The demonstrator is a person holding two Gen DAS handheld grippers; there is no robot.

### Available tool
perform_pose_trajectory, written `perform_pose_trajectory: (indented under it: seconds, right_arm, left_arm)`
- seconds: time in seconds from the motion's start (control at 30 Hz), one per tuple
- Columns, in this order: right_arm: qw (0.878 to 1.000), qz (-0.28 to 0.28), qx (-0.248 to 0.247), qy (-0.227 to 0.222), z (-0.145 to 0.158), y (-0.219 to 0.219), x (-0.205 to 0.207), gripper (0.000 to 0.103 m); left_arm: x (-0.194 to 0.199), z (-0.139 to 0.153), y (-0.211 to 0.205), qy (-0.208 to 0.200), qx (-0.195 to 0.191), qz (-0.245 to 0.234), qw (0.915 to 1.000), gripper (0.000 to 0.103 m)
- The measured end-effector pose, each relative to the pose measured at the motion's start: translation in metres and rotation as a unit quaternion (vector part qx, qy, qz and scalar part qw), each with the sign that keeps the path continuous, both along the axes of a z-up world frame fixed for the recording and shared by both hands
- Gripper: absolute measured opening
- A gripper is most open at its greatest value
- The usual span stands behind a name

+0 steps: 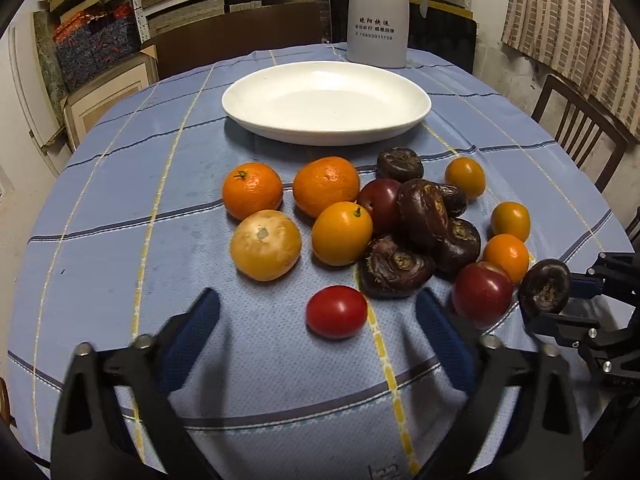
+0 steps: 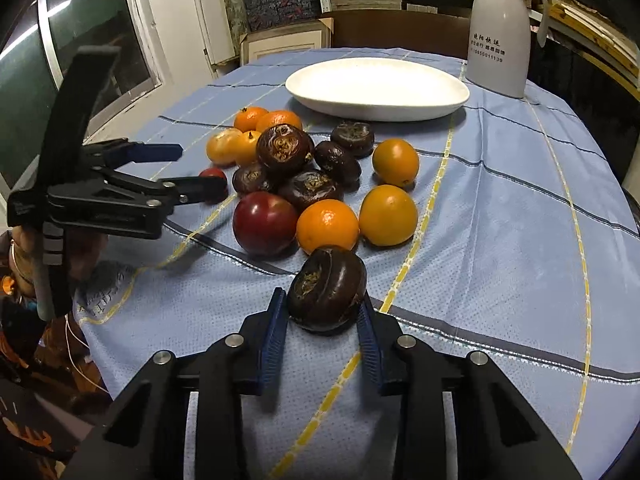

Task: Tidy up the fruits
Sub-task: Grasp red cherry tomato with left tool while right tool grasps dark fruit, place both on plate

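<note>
A pile of fruit lies on the blue checked tablecloth: oranges (image 1: 326, 186), yellow-orange fruits (image 1: 342, 233), red plums (image 1: 482, 294), dark brown water chestnuts (image 1: 423, 213) and a small red tomato (image 1: 336, 311). A white empty plate (image 1: 326, 101) stands behind them. My left gripper (image 1: 318, 308) is open with the tomato between its blue fingers. My right gripper (image 2: 322, 312) is shut on a water chestnut (image 2: 327, 289) at the near side of the pile; it also shows in the left wrist view (image 1: 545, 286).
A white thermos jug (image 1: 378, 12) stands behind the plate. Wooden chairs (image 1: 580, 128) stand around the round table. Shelves with boxes (image 1: 100, 20) fill the back wall. The left gripper (image 2: 188, 172) shows from the side in the right wrist view.
</note>
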State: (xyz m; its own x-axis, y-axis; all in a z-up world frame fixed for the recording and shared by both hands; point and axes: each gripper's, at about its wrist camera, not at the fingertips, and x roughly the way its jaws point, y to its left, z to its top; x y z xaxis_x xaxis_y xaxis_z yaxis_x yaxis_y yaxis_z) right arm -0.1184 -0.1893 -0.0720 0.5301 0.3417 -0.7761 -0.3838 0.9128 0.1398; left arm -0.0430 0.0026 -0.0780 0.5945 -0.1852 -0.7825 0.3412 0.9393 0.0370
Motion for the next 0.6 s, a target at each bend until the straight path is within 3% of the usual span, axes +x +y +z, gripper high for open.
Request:
perform_pose_trajectory:
  seconds: [0.1,0.37,0.6]
  right_arm:
    - [1.0,0.0,0.005,-0.002,0.001,-0.004,-0.001,0.035]
    - [1.0,-0.008,0.015,-0.01,0.01,-0.014,-0.004,0.035]
    - [0.998,-0.008,0.021,-0.059,0.065,-0.02,0.025,0.035]
  left_arm:
    - [0.006,-0.01,-0.002,0.047,-0.01,-0.009,0.9988,0.032]
    - [-0.005,0.007,-0.001,0.017,-0.016,-0.011,0.9997,0.032]
    - [0.02,0.053,-0.004,-0.029,-0.004,0.007,0.9996,0.032]
